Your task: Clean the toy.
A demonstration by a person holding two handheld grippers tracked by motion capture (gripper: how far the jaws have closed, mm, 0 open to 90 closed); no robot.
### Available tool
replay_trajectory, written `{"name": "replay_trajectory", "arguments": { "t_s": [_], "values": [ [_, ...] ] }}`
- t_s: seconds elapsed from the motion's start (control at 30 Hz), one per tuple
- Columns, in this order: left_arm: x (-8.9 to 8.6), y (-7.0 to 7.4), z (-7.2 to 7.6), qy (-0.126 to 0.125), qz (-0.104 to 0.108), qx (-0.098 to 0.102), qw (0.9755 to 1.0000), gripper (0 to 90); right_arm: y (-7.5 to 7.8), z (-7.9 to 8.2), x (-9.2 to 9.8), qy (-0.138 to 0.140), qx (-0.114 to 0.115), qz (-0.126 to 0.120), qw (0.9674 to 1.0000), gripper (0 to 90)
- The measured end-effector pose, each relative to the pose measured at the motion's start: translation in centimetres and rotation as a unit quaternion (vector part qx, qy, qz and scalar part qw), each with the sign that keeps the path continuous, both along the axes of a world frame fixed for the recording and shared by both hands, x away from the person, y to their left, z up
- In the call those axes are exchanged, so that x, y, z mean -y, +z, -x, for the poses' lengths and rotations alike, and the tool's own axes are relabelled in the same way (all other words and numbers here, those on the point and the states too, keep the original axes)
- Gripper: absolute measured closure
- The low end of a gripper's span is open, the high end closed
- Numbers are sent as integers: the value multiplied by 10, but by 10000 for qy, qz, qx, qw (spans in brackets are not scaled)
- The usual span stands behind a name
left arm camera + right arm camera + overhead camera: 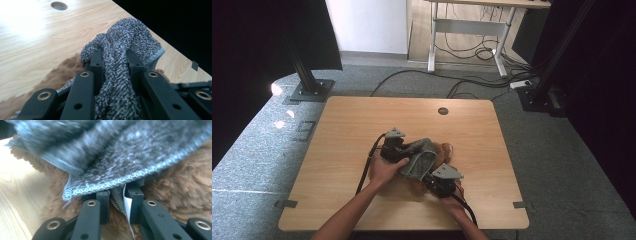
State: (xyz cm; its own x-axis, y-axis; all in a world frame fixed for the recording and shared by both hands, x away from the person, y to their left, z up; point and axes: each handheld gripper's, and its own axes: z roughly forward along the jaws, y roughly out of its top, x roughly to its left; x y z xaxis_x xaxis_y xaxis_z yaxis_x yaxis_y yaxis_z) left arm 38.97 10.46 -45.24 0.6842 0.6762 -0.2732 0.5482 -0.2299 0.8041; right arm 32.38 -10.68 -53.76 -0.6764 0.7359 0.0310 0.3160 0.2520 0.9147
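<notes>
A grey terry cloth (421, 159) lies bunched at the middle of the wooden table (342, 125), draped over a brown furry thing (441, 151). My left gripper (408, 150) comes in from the left and is shut on a thick gathered fold of the grey cloth (117, 75), which rises between its jaws (114, 56). My right gripper (430, 176) reaches in from the near right. It is shut at the grey cloth's stitched hem (107, 185), with a white label (126, 203) pinched between its jaws (119, 195). Brown fur (180, 185) lies under the hem.
A round cable hole (443, 111) sits near the table's far edge. Black frame posts (304, 70) stand on the floor at far left and far right, with cables (472, 85) across the carpet. A grey tape mark (522, 205) sits at the near right corner.
</notes>
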Motion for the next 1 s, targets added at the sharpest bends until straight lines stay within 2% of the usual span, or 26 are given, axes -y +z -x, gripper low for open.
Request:
{"name": "replay_trajectory", "arguments": {
  "t_s": [0.07,0.13,0.27,0.4,0.5,0.6,0.73,0.87,0.93,1.0],
  "values": [
    [-14,1,7,62,3,51,10000,716,0,1,0,5,-2,32,10000,769],
    [-30,0,11,111,20,12,9999,716,0,1,1,20,-41,20,10000,768],
    [-62,-4,21,227,304,-130,9992,716,1,4,0,90,-118,-5,9999,765],
    [-76,-3,33,285,452,-58,9986,711,1,6,-1,114,-171,6,9998,757],
    [-85,-2,41,317,517,13,9982,706,1,6,3,140,-270,-73,9995,739],
    [-100,0,46,458,561,59,9974,704,1,6,10,176,-373,-197,9990,727],
    [-117,-6,49,602,634,-29,9962,699,2,6,17,236,-453,-304,9982,687],
    [-120,-14,51,634,609,-53,9961,697,12,9,18,264,-275,-346,9987,594],
    [-120,-16,52,611,614,-66,9962,698,23,9,21,136,-134,-458,9988,469],
    [-119,-18,53,529,577,-110,9969,698,32,7,26,6,-87,-535,9985,413]
  ]
}}
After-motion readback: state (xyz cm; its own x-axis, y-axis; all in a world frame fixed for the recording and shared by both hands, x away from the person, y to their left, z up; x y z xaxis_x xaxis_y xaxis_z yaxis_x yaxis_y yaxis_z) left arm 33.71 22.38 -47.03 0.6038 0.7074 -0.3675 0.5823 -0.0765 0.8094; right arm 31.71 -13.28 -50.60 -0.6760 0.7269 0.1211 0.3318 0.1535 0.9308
